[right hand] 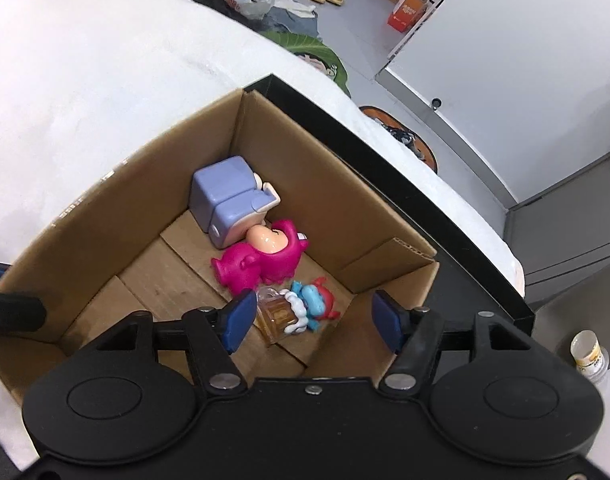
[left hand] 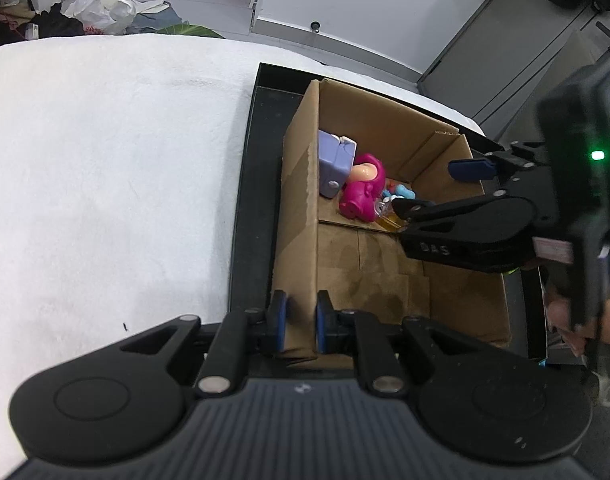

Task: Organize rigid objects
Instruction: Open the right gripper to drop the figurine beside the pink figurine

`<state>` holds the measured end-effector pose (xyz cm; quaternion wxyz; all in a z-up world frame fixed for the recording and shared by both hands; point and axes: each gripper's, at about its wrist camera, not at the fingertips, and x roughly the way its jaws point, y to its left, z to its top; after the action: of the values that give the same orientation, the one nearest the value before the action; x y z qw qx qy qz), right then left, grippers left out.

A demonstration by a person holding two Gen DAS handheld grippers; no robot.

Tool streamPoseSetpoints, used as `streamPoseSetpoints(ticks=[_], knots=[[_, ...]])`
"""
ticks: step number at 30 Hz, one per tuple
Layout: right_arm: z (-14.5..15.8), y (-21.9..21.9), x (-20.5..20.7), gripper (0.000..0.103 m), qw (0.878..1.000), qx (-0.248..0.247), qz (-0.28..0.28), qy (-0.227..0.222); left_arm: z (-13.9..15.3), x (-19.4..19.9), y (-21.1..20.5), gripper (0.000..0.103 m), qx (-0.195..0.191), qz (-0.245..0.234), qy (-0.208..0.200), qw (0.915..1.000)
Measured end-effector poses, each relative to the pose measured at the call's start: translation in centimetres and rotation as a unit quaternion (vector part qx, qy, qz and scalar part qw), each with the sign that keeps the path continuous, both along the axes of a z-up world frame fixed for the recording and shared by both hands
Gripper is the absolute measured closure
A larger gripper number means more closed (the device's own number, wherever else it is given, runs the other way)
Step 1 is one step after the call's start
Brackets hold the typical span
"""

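Clamping the cardboard box [left hand: 301, 216] wall, the left hand-held gripper [left hand: 299, 322] steadies it while the right hand-held gripper [right hand: 313, 316] hovers open directly above the amber bottle [right hand: 279, 316] beside the blue figure [right hand: 315, 304].

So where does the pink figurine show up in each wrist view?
Left wrist view: the pink figurine lies right of centre, on the cardboard box floor, just right of the lilac block toy.
Right wrist view: the pink figurine lies near centre, below the lilac block toy.
Shared landmark: the lilac block toy touching it.
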<state>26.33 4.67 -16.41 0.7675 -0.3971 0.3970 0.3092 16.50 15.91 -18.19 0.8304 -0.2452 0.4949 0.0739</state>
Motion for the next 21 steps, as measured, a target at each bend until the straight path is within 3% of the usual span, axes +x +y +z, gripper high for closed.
streamPoseSetpoints(ticks=[11, 21], knots=[[4.1, -2.5, -0.5, 0.036, 0.999, 0.050, -0.018, 0.012, 0.0, 0.0, -0.2, 0.089, 0.005, 0.000, 0.004, 1.0000], [5.8, -6.3, -0.7, 0.032, 0.996, 0.077, -0.050, 0.021, -0.2, 0.1, -0.5, 0.089, 0.011, -0.002, 0.007, 0.9999]])
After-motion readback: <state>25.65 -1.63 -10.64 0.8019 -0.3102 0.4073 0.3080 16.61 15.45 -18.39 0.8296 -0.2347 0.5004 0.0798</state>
